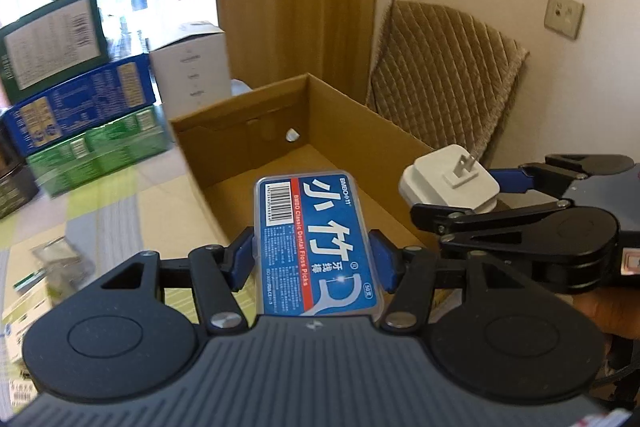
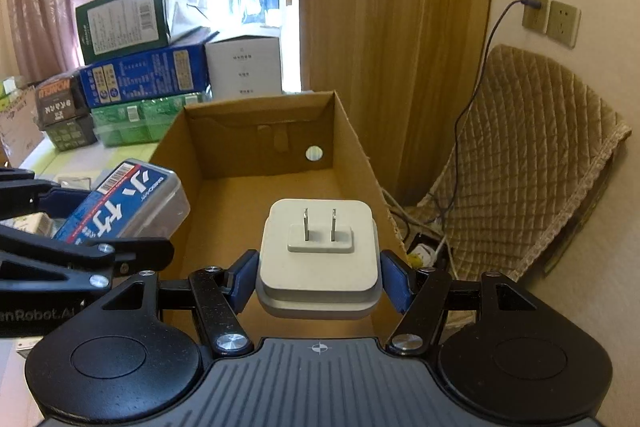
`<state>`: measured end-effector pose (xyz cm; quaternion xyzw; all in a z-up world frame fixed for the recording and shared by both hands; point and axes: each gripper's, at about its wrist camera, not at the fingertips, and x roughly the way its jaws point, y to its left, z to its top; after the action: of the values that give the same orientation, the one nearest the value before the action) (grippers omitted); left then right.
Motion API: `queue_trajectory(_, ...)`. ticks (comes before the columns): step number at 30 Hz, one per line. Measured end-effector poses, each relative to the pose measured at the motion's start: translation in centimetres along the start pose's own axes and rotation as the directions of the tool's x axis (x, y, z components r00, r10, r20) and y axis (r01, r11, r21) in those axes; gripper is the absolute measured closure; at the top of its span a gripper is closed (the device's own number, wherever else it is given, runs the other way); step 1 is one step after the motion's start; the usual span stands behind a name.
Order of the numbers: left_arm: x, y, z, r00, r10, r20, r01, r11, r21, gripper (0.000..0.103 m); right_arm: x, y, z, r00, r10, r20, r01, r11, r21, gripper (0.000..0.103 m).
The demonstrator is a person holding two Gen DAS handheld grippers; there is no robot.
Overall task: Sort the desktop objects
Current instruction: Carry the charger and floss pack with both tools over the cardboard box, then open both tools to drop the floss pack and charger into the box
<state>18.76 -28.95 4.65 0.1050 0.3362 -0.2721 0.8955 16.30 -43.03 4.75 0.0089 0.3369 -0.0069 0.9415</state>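
My left gripper (image 1: pixel 314 261) is shut on a blue-labelled clear box of dental floss picks (image 1: pixel 316 243), held above the near end of an open cardboard box (image 1: pixel 340 115). My right gripper (image 2: pixel 318 281) is shut on a white plug adapter (image 2: pixel 318 259) with two metal prongs facing forward, held over the same cardboard box (image 2: pixel 352 143). The right gripper and adapter (image 1: pixel 450 187) show at the right of the left wrist view. The floss box (image 2: pixel 124 207) and left gripper show at the left of the right wrist view. The cardboard box looks empty inside.
Stacked green, blue and white cartons (image 1: pixel 80 99) stand on the table beyond the box; they also show in the right wrist view (image 2: pixel 148 75). Small packets (image 1: pixel 52 267) lie on the table at left. A quilted chair (image 2: pixel 532 163), cables and wall sockets (image 2: pixel 552 19) are right.
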Motion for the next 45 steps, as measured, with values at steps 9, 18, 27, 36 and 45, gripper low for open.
queue_trajectory(9,2.0,0.2,-0.1,1.000,0.004,-0.022,-0.004,1.000,0.011,0.048,1.8,-0.6,-0.7,1.000,-0.007,-0.029,0.007,1.000,-0.006,0.041)
queue_trajectory(18,3.4,0.5,-0.4,0.999,0.010,-0.033,-0.010,1.000,0.007,0.042,2.4,-0.8,-1.2,0.999,-0.015,-0.045,0.015,1.000,-0.010,0.041)
queue_trajectory(27,1.7,2.1,-1.0,0.999,0.037,-0.002,-0.037,0.999,-0.033,0.042,2.6,0.0,-1.2,0.999,0.012,-0.042,-0.012,1.000,-0.004,0.041)
queue_trajectory(36,-1.5,4.9,-2.9,0.995,0.095,0.017,-0.093,0.991,-0.096,0.038,2.3,1.1,-0.2,0.998,0.057,0.001,-0.057,0.998,0.006,0.031)
queue_trajectory(45,-4.6,7.0,-5.5,0.992,0.128,0.009,-0.125,0.981,-0.150,0.036,-1.4,1.7,-1.1,0.998,0.047,0.044,-0.048,0.999,0.023,0.027)
